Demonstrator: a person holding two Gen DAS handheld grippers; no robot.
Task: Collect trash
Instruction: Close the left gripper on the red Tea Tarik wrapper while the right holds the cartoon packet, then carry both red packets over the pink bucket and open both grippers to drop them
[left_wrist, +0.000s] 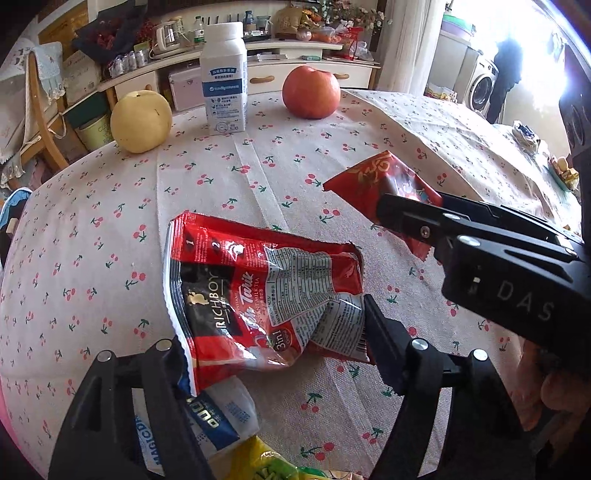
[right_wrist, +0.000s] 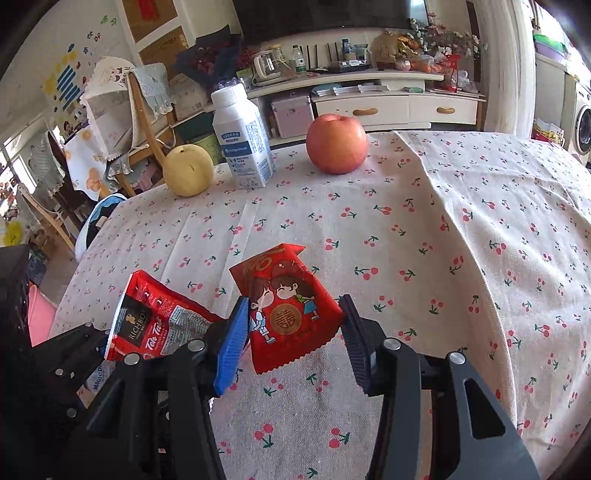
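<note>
A crumpled red milk tea packet is pinched between the two fingers of my left gripper, which is shut on it just above the cherry-print tablecloth. The same packet shows at the left of the right wrist view. My right gripper is shut on a small red wrapper with a cartoon couple, its blue pad on one side and its dark pad on the other. That wrapper and the right gripper reach in from the right, beyond the packet.
At the table's far side stand a yellow pear, a white bottle and a red apple. A white-and-blue wrapper and a yellow one lie below my left gripper. A wooden chair stands beyond the table's left edge.
</note>
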